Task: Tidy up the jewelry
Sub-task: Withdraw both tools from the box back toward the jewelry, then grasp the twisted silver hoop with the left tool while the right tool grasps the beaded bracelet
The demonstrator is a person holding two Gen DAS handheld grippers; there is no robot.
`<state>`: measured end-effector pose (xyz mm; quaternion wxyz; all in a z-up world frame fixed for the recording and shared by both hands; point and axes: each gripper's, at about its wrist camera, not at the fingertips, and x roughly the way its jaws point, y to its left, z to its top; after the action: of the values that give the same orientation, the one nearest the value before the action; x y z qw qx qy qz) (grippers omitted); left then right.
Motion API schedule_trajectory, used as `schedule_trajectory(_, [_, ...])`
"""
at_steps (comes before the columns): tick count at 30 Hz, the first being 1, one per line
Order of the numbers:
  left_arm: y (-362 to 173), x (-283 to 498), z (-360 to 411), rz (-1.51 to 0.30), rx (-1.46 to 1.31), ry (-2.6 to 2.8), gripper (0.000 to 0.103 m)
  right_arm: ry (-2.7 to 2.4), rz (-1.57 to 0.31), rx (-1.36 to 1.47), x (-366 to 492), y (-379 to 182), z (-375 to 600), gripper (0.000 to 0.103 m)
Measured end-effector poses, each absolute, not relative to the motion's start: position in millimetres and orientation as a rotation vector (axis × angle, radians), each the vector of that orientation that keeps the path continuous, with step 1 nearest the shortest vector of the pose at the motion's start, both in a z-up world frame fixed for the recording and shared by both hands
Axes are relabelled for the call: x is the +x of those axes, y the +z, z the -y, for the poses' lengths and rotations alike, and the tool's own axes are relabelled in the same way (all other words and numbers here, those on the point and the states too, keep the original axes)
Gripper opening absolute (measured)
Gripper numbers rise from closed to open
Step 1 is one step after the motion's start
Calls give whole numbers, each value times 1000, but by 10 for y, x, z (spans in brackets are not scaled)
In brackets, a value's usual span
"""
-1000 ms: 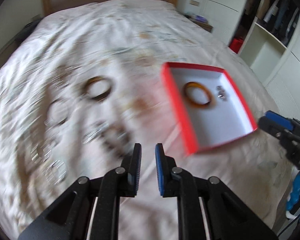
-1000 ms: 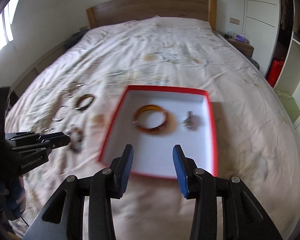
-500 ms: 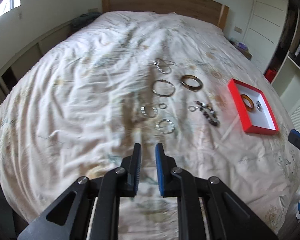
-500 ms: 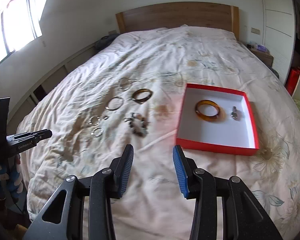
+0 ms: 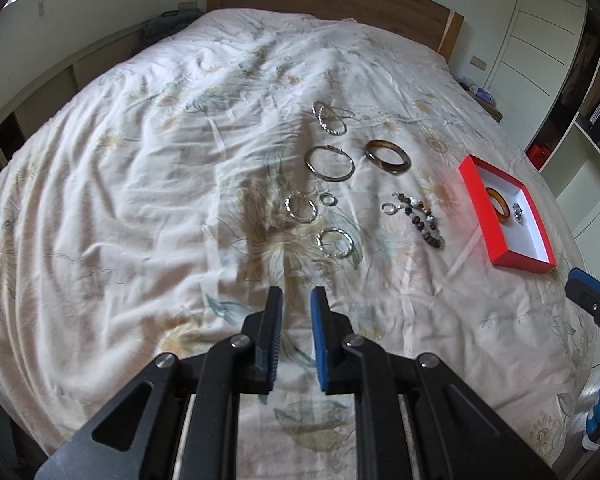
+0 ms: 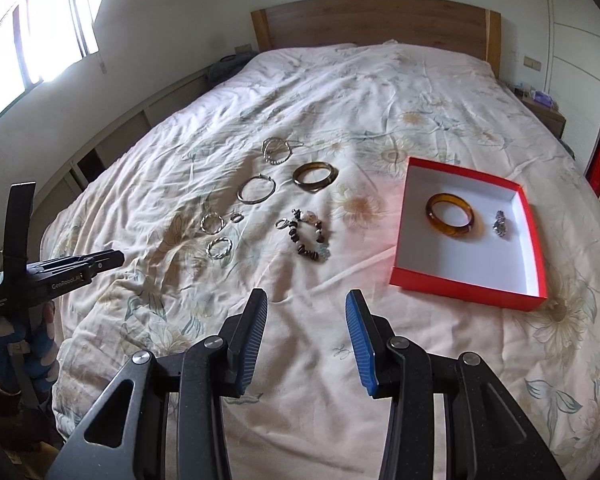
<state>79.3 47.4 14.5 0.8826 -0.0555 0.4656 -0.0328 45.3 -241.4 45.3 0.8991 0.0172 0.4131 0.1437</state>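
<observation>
Wrinkled floral bedding [image 6: 340, 92] spreads to a wooden headboard [image 6: 376, 20]. At right lies a red tray [image 6: 534, 236] holding an amber bangle [image 6: 450, 215] and a small silver piece [image 6: 500, 223]. Left of it lie hoops, a brown bangle [image 6: 314, 176] and a beaded bracelet [image 6: 310, 240]. Near, the right gripper [image 6: 306, 336] is moderately open and empty; the left gripper [image 5: 296, 336] narrowly parted, empty

In the left wrist view the red box's [image 5: 485, 216] near wall hides part of the amber bangle [image 5: 499, 209]. The small silver piece [image 6: 500, 223] beside the bangle is too small to identify. The right gripper [image 5: 594, 300] is cut off by the frame edge.
</observation>
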Motion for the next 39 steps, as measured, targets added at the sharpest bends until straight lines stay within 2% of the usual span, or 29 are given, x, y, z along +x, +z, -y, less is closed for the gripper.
schedule_trajectory(29, [-788,2025,-250,-1146,-146,-129,14,436,-1002,61,1873,-457,1947,40])
schedule_trajectory(39, [-902,2071,-258,-1168,-143,-138,14,460,-1038,41,2170,-703,1803,33])
